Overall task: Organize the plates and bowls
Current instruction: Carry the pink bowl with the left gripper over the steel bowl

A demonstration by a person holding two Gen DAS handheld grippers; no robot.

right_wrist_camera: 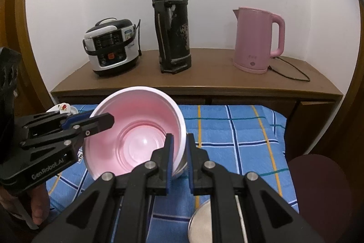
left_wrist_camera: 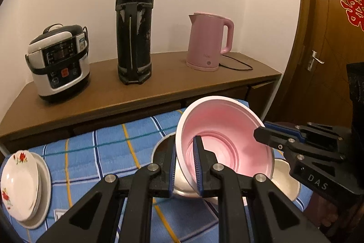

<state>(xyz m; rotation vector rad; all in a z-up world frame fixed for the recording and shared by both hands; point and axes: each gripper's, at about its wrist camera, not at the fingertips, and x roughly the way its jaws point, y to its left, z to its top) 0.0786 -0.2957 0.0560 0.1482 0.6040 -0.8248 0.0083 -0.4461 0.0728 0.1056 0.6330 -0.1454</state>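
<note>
Pink bowl (left_wrist_camera: pixel 227 140) is held in the air, tilted, over the blue checked cloth (left_wrist_camera: pixel 109 152), near its far edge by the wooden surface (left_wrist_camera: pixel 159 83). 2 grippers are on it: left gripper (left_wrist_camera: pixel 187 165) fingers are clamped on the near-left rim, 1 finger inside and 1 outside; right gripper (right_wrist_camera: pixel 180 156) fingers pinch the opposite rim the same way.

Below the bowl, left view shows a steel bowl (left_wrist_camera: pixel 163 147) and a white scalloped dish (left_wrist_camera: pixel 284 179) on the cloth; 2 stacked floral plates (left_wrist_camera: pixel 20 183) sit at the cloth's left edge.

My read: the step is nesting the pink bowl into the bowl pile. To do it well:
- level the bowl first, both rims at the same height
- centre it over the steel bowl, lower straight
- release 1 gripper only once the base seats; thin plastic rim will flex, so keep the squeeze light

Pose: both grippers point forward towards the wall and angle slightly down, converging on the bowl from either side.
</note>
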